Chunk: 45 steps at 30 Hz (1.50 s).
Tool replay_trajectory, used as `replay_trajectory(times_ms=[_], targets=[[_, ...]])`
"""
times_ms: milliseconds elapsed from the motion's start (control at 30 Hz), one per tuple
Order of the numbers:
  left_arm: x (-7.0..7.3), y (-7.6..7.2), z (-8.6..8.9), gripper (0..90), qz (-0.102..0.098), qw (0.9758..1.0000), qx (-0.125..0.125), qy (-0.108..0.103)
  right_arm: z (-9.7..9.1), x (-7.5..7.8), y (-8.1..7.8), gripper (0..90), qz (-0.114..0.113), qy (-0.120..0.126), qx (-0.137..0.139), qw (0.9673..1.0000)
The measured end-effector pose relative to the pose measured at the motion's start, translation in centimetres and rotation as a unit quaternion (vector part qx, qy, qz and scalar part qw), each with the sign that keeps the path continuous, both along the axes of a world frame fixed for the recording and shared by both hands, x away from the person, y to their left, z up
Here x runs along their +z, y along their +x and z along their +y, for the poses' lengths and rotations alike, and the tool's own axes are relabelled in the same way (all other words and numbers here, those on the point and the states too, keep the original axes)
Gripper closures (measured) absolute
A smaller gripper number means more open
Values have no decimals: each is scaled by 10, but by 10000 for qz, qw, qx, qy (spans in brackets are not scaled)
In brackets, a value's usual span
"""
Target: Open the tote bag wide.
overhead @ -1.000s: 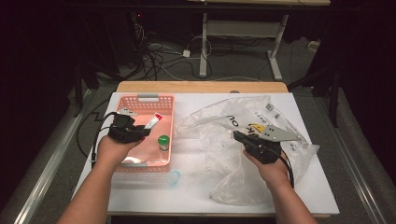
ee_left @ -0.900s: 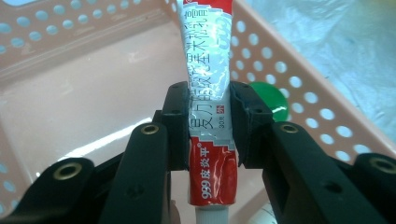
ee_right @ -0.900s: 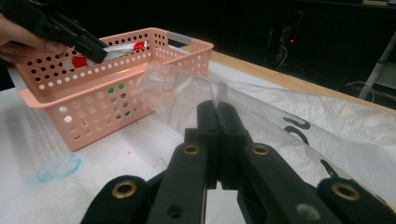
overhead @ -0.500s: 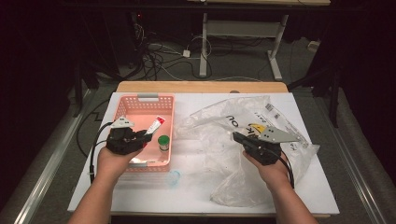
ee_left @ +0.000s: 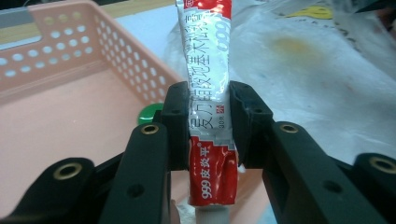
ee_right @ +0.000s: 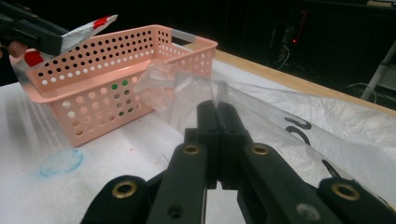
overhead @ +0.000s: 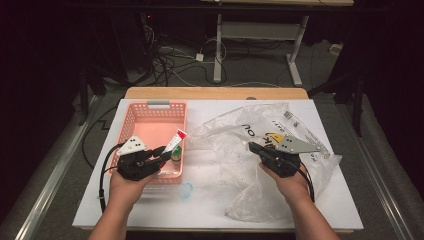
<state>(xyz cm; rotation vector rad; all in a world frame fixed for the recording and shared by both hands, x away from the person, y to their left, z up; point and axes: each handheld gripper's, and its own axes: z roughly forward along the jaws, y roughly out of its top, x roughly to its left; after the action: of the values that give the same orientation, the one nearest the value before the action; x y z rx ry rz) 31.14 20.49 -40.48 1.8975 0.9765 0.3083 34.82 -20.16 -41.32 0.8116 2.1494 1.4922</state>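
Ointment tube [ee_left: 208,100], red and silver with printed characters, sits squeezed between the two black jaws of the left gripper [ee_left: 208,123], their pads pressing flat on either side of its middle. Its red crimped lower end hangs below the pads toward the person's hand, while the longer silver part rises past the jaw tips and out of the top of the left gripper view. From the high view the tube [overhead: 174,141] juts beyond the jaw tips of the left gripper [overhead: 161,155], held up over the near right corner of the pink basket [overhead: 131,119]. Just behind and left of the jaws a small bottle with a green cap [ee_left: 148,113] stands on the basket floor, close to the perforated wall. Off to the right of the jaws lies a crumpled clear plastic bag [ee_left: 322,79] with black lettering, spread across the white table [overhead: 210,212]. Over there the right gripper [ee_right: 217,109] is clamped tight, jaws together on a thin fold of that bag [ee_right: 280,121], which lifts up in a peak just past the tips. Beyond those jaws and to their left stands the basket [ee_right: 107,79], the green cap visible through its holes, and a faint blue ring mark [ee_right: 60,162] on the tabletop lies nearer, left of the jaws.
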Motion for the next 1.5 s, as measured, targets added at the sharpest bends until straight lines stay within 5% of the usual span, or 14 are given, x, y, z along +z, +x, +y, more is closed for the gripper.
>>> replay_trajectory(times_ms=[400, 1200, 1500], targets=[[-1, -13, -21, 682, -78, 9994, -327, -2, -1, 2, -1, 900, -35, 37, 18, 10000], [-18, -14, -57, 681, 19, 9974, -708, 126, 0, 5, -2, 900, -74, 156, -34, 9998], [-19, -14, -64, 681, 25, 9969, -771, 148, 6, 8, -4, 900, -151, -176, -17, 9997]])
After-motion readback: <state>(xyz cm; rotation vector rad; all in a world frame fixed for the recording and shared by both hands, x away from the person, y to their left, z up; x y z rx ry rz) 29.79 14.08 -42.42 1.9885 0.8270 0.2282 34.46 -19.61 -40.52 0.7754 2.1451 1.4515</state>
